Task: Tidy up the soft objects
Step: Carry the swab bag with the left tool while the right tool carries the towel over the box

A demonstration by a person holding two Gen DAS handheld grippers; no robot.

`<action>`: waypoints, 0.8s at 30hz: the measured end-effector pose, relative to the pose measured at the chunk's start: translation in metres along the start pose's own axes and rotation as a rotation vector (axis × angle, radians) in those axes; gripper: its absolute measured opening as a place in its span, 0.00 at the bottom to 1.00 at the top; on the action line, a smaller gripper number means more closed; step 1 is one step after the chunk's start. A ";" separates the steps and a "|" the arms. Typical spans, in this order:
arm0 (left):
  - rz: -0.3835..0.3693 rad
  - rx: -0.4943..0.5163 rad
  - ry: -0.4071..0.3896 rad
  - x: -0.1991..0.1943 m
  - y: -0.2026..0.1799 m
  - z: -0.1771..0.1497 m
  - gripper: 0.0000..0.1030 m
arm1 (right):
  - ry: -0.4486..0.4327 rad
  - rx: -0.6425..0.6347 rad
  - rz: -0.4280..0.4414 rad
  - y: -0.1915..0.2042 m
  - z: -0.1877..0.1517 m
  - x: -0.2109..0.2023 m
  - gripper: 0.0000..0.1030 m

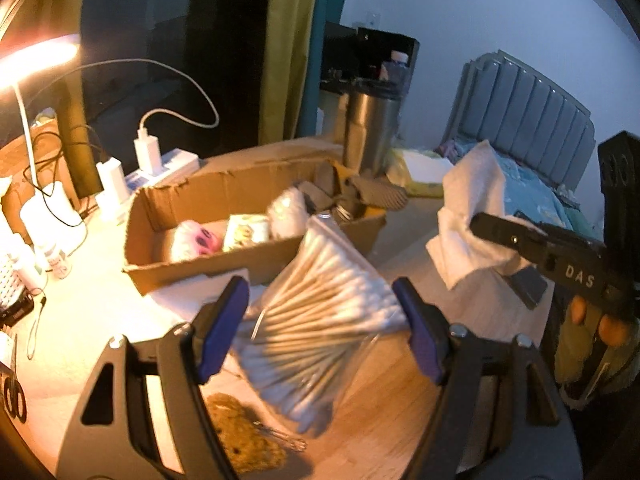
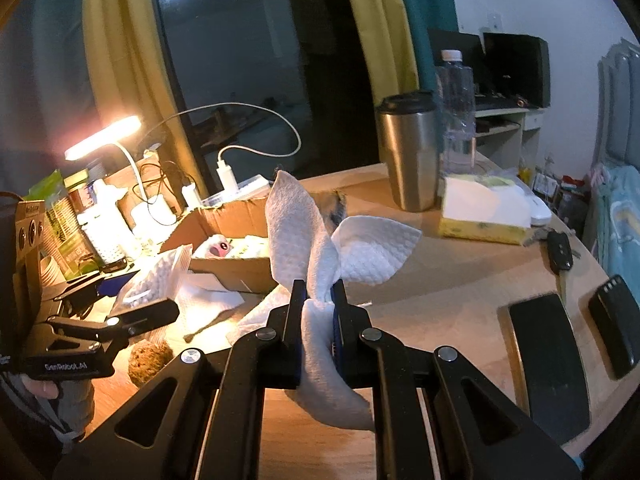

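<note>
White-tipped cotton swabs in a clear bag sit between the pads of the left claw, held up off the tabletop; bag blurred, contact hard to confirm, though apparently gripped. Swab sticks fan forward and left toward the cardboard box, just beyond. Box contents hard to make out.

Clenched on a white paper towel in the right wrist view, the right claw, cloth bunched between the jaws and flaring upward. Box lies ahead-left, nearer the left claw. Towel's lower end hidden behind the fingers.
</note>
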State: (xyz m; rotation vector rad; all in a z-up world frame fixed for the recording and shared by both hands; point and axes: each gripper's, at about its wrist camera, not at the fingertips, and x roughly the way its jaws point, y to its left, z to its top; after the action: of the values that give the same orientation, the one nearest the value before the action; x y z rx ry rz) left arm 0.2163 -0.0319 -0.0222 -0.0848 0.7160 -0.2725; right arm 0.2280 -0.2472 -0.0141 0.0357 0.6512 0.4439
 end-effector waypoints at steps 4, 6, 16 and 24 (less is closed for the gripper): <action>0.011 -0.016 -0.026 -0.005 0.014 0.008 0.73 | -0.003 -0.021 0.008 0.012 0.009 0.005 0.12; 0.020 -0.023 -0.042 -0.008 0.020 0.012 0.73 | -0.004 -0.031 0.013 0.018 0.013 0.007 0.12; 0.053 -0.048 -0.099 -0.009 0.043 0.029 0.73 | 0.006 -0.071 0.042 0.035 0.030 0.028 0.12; 0.072 -0.075 -0.110 0.005 0.053 0.042 0.73 | 0.015 -0.091 0.075 0.040 0.042 0.048 0.12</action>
State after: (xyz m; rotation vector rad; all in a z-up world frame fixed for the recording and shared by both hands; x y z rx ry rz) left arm 0.2592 0.0165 -0.0030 -0.1444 0.6187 -0.1711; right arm 0.2713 -0.1874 -0.0011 -0.0291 0.6454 0.5466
